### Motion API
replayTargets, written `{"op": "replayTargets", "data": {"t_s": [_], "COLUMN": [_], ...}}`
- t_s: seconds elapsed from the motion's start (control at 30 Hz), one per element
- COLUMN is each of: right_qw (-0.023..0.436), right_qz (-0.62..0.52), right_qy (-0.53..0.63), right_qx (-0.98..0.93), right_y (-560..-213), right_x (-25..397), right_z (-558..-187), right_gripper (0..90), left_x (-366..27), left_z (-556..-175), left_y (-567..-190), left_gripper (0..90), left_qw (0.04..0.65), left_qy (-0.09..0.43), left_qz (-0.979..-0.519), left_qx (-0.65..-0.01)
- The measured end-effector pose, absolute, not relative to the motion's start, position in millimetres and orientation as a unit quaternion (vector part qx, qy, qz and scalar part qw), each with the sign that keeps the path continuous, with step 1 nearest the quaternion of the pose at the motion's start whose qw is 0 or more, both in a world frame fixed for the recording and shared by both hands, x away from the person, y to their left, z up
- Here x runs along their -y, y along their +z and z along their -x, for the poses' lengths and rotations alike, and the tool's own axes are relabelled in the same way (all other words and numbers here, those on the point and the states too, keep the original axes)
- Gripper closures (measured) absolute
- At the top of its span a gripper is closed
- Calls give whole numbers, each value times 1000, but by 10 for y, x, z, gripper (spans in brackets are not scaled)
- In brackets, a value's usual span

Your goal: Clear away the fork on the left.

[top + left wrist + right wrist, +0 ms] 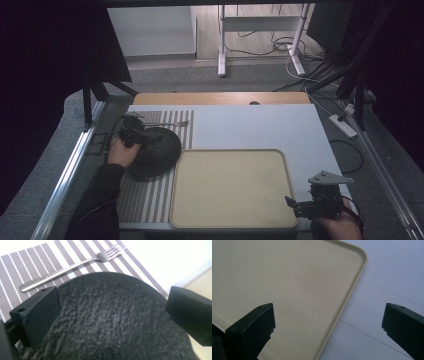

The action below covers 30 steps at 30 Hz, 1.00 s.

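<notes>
A dark round plate (159, 149) with a rough, speckled surface lies on the striped placemat (145, 197) at the left of the table. My left gripper (142, 134) hovers over the plate's near-left edge, open. In the left gripper view the plate (112, 322) spreads wide between and below the jaws of the gripper (112, 302). A metal fork (170, 123) lies on the mat just behind the plate, tines to the right. My right gripper (296, 204) stands open at the near right corner of the empty beige tray (230, 187), one jaw over the tray (287, 277).
The white tabletop (260, 125) stretches behind and to the right of the tray. A wooden strip (220, 98) runs along the far edge. Metal rails flank the table, and a power strip (343, 125) with cables lies on the floor at right.
</notes>
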State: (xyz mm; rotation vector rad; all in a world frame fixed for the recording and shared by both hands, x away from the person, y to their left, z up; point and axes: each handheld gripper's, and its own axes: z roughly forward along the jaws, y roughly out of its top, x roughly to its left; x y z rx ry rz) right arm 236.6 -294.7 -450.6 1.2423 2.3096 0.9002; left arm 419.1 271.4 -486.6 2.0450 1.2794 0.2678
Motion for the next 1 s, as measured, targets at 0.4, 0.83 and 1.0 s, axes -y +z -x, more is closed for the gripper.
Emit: {"op": "replayTargets", "data": {"t_s": [0.4, 0.83, 1.0], "right_qw": [183, 179, 178], "right_qz": [-439, -439, -438], "right_qy": [318, 318, 318], "right_qx": [-820, -821, -822], "right_y": [-4510, -4511, -4512], "right_x": [2942, 2944, 2941], "right_z": [-2374, -2377, -2378], "right_gripper": [0, 0, 0], "left_x": [-2804, -2923, -3005], "left_z": [-4583, -5016, -5098], "left_y": [-4947, -5052, -5083], "left_gripper": [3, 90, 505], "left_qw": [319, 292, 283], "left_qy": [115, 114, 108], "left_qz": [-774, -768, -766], "left_qx": [-535, -559, -567]}}
